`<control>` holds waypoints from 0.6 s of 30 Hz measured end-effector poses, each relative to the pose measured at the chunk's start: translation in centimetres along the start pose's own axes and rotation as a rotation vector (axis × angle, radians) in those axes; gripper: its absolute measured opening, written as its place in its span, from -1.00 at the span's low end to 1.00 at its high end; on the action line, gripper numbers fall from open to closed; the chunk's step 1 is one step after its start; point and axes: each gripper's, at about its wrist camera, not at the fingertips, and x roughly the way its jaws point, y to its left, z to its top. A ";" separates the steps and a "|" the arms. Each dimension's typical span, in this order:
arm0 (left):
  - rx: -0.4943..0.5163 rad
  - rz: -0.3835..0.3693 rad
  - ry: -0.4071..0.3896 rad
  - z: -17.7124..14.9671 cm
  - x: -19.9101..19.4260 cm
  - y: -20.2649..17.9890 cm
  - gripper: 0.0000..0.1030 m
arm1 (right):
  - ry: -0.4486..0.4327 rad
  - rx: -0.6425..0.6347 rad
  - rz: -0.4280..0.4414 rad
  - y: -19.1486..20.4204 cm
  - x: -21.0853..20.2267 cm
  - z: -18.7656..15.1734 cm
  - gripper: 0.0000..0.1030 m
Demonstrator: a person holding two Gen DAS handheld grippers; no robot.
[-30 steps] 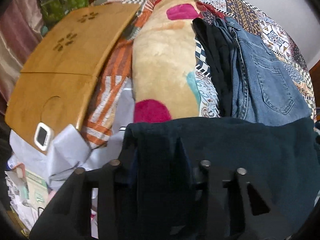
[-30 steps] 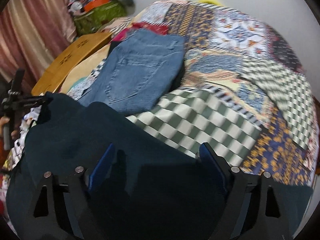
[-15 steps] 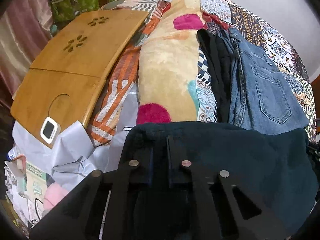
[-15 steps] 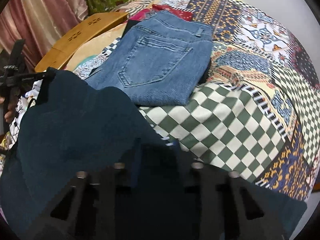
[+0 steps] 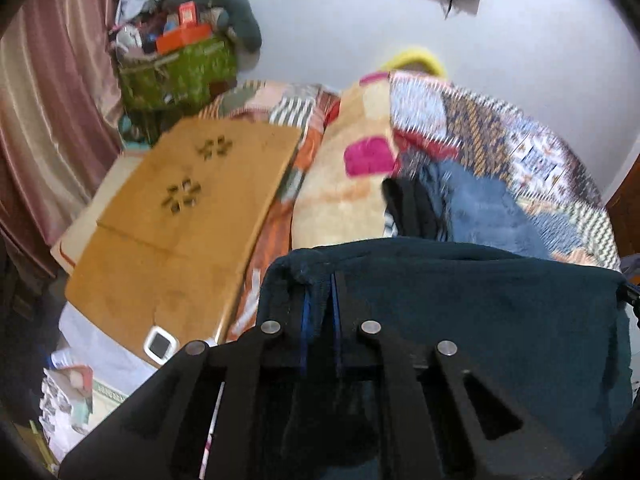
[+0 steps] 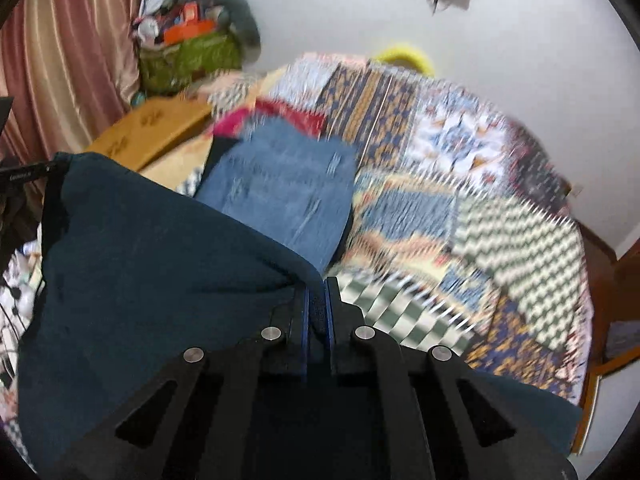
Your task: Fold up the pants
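Observation:
The dark teal pants (image 5: 480, 312) hang stretched between my two grippers, lifted above the bed. My left gripper (image 5: 320, 280) is shut on the pants' upper left corner. My right gripper (image 6: 317, 284) is shut on the upper right corner of the same pants (image 6: 152, 248). The left gripper's tip shows at the far left of the right wrist view (image 6: 24, 176), holding the other corner. The cloth hides the bed's near part in both views.
Folded blue jeans (image 6: 280, 192) lie on the patchwork bedspread (image 6: 460, 184), with a dark garment (image 5: 408, 208) beside them. A wooden lap table (image 5: 184, 216) lies at the left. A cream blanket (image 5: 344, 192), a green basket of clutter (image 5: 176, 68) and pink curtains (image 5: 52, 112) stand behind.
Both grippers have shut on the pants' top edge and lifted it. The views have tilted up, so the wall and basket now show.

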 end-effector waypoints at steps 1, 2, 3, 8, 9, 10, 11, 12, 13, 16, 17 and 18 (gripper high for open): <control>0.002 -0.012 -0.019 0.2 -1.2 0.1 -0.82 | -0.013 -0.001 -0.002 0.0 -0.7 0.2 -0.88; 0.002 -0.020 -0.026 0.3 -1.8 0.2 -0.82 | -0.029 -0.002 -0.004 0.3 -1.5 0.4 -0.89; 0.003 -0.034 -0.037 0.2 -2.9 0.3 -0.82 | -0.051 -0.003 -0.005 0.4 -2.7 0.6 -0.89; 0.027 -0.063 -0.063 -1.6 -6.4 1.1 -0.83 | -0.090 -0.010 0.004 1.8 -6.5 -0.6 -0.89; 0.034 -0.068 -0.068 -2.4 -7.3 1.3 -0.83 | -0.092 -0.017 0.002 2.3 -7.3 -1.2 -0.89; 0.040 -0.071 -0.071 -3.2 -8.0 1.5 -0.83 | -0.094 -0.019 0.005 2.7 -8.0 -1.8 -0.89; 0.043 -0.073 -0.074 -3.8 -8.5 1.6 -0.83 | -0.093 -0.021 0.007 2.9 -8.6 -2.4 -0.89; 0.049 -0.074 -0.076 -4.7 -9.1 1.9 -0.83 | -0.092 -0.021 0.011 3.3 -9.1 -3.0 -0.89; 0.054 -0.074 -0.078 -5.8 -9.7 2.0 -0.83 | -0.091 -0.015 0.017 3.6 -9.8 -3.9 -0.89; 0.049 -0.075 -0.065 -8.4 -10.7 2.8 -0.83 | -0.084 0.013 0.035 4.6 -11.3 -6.1 -0.89; 0.044 -0.077 -0.061 -9.4 -11.0 3.1 -0.83 | -0.083 0.020 0.043 5.0 -11.7 -7.1 -0.89; 0.041 -0.077 -0.061 -10.0 -11.3 3.3 -0.83 | -0.081 0.025 0.045 5.2 -12.0 -7.6 -0.89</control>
